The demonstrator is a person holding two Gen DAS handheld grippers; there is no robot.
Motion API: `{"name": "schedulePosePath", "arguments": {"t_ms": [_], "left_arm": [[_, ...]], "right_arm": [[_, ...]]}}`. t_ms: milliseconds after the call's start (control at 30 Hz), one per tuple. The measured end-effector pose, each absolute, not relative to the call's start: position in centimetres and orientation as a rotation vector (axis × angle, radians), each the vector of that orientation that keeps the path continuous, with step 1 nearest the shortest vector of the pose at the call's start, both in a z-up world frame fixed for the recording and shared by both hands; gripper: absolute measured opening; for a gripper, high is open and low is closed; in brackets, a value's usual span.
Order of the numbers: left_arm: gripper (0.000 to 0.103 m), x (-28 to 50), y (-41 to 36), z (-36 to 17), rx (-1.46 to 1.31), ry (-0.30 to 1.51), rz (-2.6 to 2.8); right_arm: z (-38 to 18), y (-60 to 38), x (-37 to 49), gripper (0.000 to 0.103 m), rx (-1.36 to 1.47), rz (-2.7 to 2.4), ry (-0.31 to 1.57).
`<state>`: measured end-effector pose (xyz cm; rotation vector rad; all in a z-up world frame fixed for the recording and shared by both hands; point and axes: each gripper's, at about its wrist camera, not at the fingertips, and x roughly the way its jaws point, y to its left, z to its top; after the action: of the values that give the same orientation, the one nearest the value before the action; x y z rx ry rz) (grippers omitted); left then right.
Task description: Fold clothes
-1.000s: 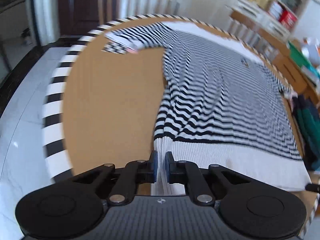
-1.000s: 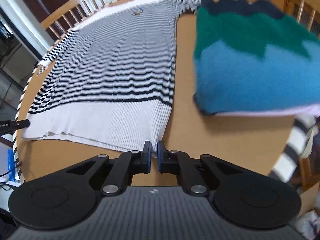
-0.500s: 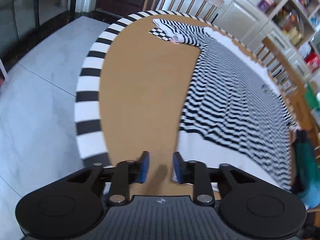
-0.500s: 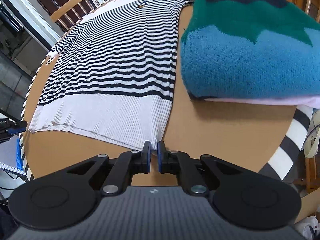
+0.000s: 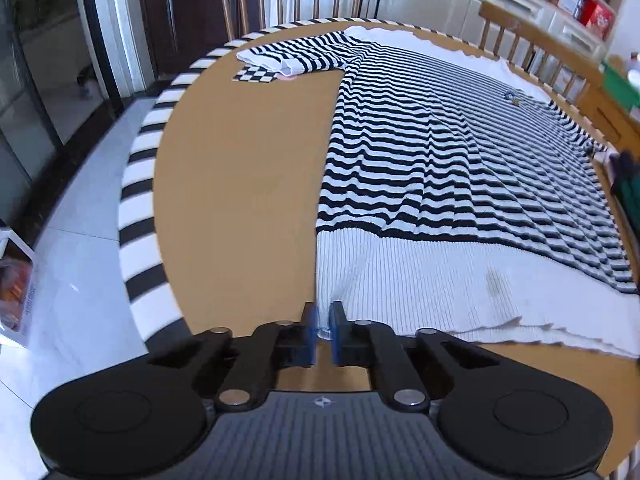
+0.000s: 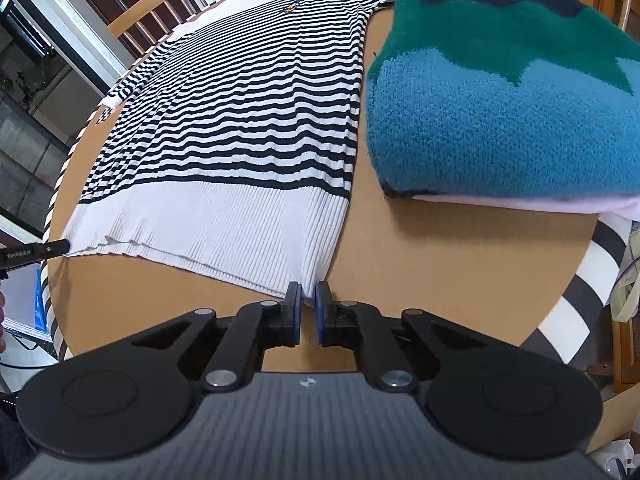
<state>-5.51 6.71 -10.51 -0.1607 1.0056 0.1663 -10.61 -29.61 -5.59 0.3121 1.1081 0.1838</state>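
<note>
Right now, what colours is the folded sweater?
Blue, green and navy bands on the folded sweater, clearest in the right wrist view.

Only candidate text: small white print on the black bar at far left of the right gripper's view, too small to read for certain. Packages on the shelves far ahead-right of the left gripper: lettering unresolvable.

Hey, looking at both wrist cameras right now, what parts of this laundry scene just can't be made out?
- Striped sweater: its right sleeve, hidden in the right wrist view behind the folded blue-green sweater.
- Blue-green sweater: nearly all cut off by the right edge in the left wrist view.
- Small chest emblem: too small to read in either view.
- Whether the left gripper or right gripper pinches the white hem: the jaws' own tips hide the contact.
</note>
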Motion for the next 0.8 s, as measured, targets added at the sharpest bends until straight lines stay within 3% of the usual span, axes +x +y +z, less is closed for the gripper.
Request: {"name": "schedulePosePath", "arguments": {"t_ms": [333,433,467,500,567,667,700,733,800], "left_arm": [[0.004,-8.1,8.7,-10.3,-0.331,1.009,0.216],[0.011,-7.7,8.7,-10.1,-0.341,1.021,0.214],[0.023,-7.6,8.7,-9.9,-0.344,1.024,0.217],[0.042,-7.7,8.8,-9.6,-0.334,1.017,0.222],[0.063,-8.1,9.1,-8.8,-0.305,0.991,0.226],[0.079,-8.3,10.0,-7.5,-0.243,0.945,0.212],[0.083,-8.1,10.5,-7.2,-0.225,0.935,0.206],[0.083,-7.8,10.9,-6.9,-0.207,0.924,0.2],[0.085,-7.1,12.1,-6.3,-0.185,0.903,0.181]], "right_arm": [[-5.9,-29.9,-11.5,0.006,0.329,0.176,1.098],[-5.8,-30.3,-11.3,0.013,0.356,0.175,1.116],[-5.4,-30.3,-11.4,0.015,0.347,0.17,1.12],[-5.1,-30.3,-11.4,0.02,0.338,0.166,1.122],[-3.8,-30.0,-11.8,0.029,0.282,0.159,1.09],[-2.1,-28.6,-11.7,0.036,0.164,0.146,1.035],[-1.7,-28.0,-11.4,0.046,0.144,0.139,1.02],[-1.4,-27.2,-11.0,0.05,0.137,0.135,1.001],[-1.0,-25.4,-10.1,0.049,0.142,0.135,0.976]]}}
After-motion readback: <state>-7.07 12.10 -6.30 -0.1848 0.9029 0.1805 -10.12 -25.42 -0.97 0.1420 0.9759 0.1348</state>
